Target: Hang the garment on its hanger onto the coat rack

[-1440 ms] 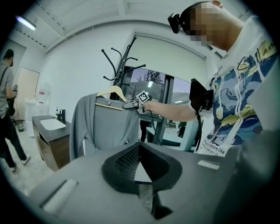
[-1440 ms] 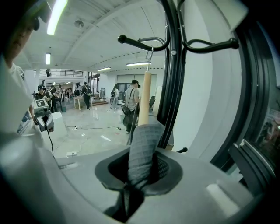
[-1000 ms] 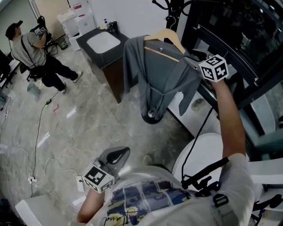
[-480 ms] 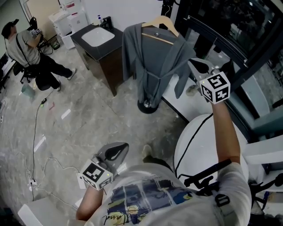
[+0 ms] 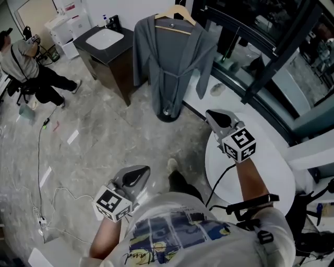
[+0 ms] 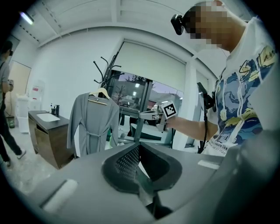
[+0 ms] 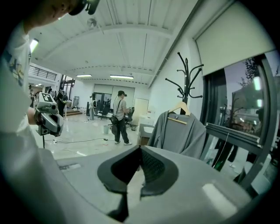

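Right gripper [image 5: 213, 116] pulled back, closed, garment [image 5: 168, 52] released

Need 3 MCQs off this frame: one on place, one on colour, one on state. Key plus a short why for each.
1. Where is the garment?
A. Folded in a drawer
B. On its hanger, hung on the coat rack
C. Spread over a chair

2. What colour is the garment?
A. Grey
B. White
C. Red

3. How do the right gripper's fingers stand?
A. Wide apart
B. Shut on the garment
C. Shut, with nothing between them

Key:
1 B: the garment hangs free from the wooden hanger at the rack's pole.
2 A: it shows plain grey in all three views.
3 C: the fingers meet at their tips in the right gripper view, and the garment hangs well apart from them.
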Action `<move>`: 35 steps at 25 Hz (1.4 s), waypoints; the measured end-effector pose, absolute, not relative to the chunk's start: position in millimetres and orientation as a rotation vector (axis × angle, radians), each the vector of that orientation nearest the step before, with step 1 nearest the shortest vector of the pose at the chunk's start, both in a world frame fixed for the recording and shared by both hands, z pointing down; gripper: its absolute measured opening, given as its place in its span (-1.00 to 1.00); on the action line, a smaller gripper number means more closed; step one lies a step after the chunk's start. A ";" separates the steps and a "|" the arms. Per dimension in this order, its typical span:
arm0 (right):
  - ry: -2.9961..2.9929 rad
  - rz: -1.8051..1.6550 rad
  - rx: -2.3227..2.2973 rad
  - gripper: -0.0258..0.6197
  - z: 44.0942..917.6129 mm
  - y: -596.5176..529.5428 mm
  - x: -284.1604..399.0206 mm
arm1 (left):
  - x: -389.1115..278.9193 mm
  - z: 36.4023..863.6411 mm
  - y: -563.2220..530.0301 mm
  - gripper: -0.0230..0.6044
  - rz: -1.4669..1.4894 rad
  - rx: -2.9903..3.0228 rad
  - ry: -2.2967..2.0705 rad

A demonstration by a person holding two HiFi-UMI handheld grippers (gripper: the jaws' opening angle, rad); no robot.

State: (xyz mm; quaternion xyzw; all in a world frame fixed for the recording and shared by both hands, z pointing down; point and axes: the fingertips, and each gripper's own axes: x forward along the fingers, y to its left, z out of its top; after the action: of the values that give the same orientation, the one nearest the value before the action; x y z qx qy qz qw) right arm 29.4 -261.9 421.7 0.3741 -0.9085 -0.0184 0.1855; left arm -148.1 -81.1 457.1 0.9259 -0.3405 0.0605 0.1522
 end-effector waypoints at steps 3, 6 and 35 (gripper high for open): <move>-2.562 -0.031 1.045 -0.92 431.4 -214.5 25.7 | -145.8 458.4 -63.1 -0.92 0.173 2.668 -0.954; -2.563 -0.019 1.049 -0.92 437.0 -174.7 23.2 | -142.9 457.9 -46.9 -0.92 0.164 2.678 -0.941; -2.601 -0.011 0.872 -0.92 462.2 -45.4 -26.3 | -149.1 458.1 3.4 -0.92 0.156 2.696 -0.889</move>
State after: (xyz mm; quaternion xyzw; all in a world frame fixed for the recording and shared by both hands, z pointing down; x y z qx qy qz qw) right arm -26.3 -45.4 462.2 0.3115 -0.9294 -0.0040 0.1977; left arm -149.1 3.4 458.1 0.9377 -0.3092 0.0544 0.1489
